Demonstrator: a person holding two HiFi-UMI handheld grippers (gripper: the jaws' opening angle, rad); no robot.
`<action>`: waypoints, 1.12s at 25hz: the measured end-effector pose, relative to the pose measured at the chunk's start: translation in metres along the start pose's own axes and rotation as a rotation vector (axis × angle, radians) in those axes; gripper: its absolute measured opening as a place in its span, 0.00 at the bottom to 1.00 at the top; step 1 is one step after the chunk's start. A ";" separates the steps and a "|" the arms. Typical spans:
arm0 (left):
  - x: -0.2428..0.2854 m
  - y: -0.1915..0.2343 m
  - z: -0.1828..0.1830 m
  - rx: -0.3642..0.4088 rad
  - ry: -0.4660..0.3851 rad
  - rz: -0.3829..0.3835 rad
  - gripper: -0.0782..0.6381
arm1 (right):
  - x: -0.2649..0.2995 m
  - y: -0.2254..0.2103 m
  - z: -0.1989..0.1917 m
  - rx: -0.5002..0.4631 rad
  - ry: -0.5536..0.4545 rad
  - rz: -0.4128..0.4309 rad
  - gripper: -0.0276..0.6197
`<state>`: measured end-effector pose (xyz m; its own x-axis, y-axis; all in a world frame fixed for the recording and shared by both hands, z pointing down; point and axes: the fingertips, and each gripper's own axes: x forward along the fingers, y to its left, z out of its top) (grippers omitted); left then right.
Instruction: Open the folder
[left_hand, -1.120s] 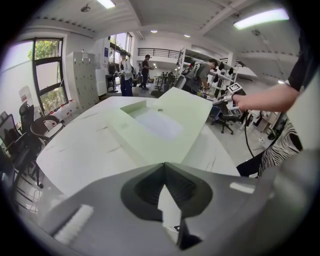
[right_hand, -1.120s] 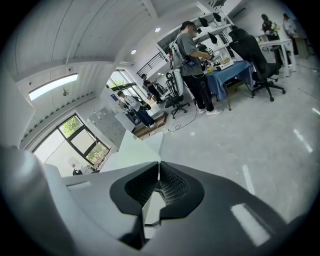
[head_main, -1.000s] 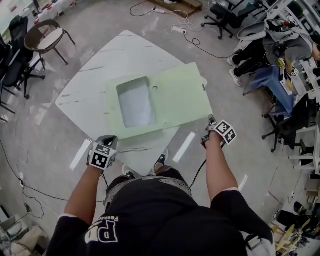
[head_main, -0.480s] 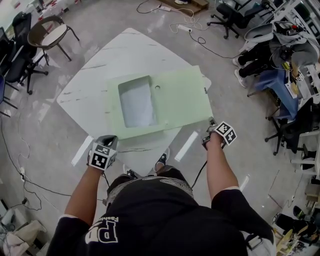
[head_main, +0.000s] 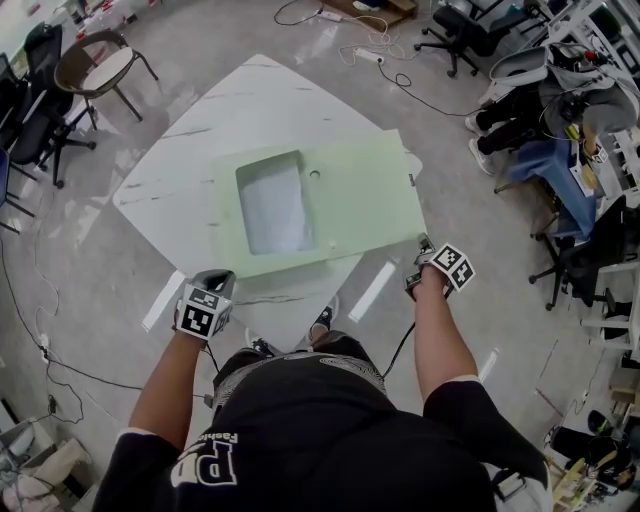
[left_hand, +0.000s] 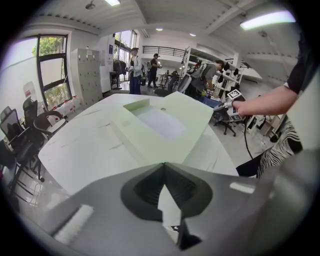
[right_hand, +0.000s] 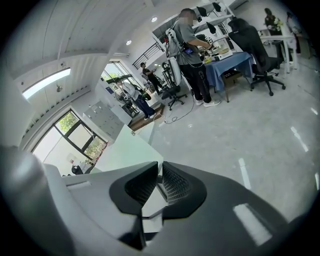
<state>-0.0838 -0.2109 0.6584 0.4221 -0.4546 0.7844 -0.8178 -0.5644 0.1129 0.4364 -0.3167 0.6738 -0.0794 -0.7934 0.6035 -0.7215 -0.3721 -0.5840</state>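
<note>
Our right gripper is closed to a slit, seemingly on the nearest corner of the pale green folder, which spreads ahead-left of it across the table. Our left gripper is closed and empty, short of the folder. The folder looks light and floppy, so we'd peel its cover from this corner. Only the right gripper view shows the pinch.

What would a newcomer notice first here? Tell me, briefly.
A large pale green folder with a frosted panel lies flat in the middle of the white marble-patterned table. The right gripper pinches its near right corner, jaws almost together. The left gripper hovers shut by the table's near left edge.
</note>
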 end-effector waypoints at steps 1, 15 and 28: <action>0.001 0.002 -0.001 0.004 0.001 -0.002 0.18 | -0.001 0.003 0.000 -0.004 -0.003 0.007 0.06; 0.001 -0.001 -0.001 -0.026 0.000 -0.073 0.18 | -0.054 0.051 0.027 -0.074 -0.087 0.133 0.15; -0.018 -0.004 0.019 -0.060 -0.070 -0.076 0.18 | -0.121 0.124 0.052 -0.191 -0.188 0.243 0.15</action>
<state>-0.0810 -0.2140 0.6319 0.5087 -0.4602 0.7276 -0.8033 -0.5578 0.2089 0.3920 -0.2917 0.4999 -0.1492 -0.9288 0.3392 -0.8139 -0.0795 -0.5755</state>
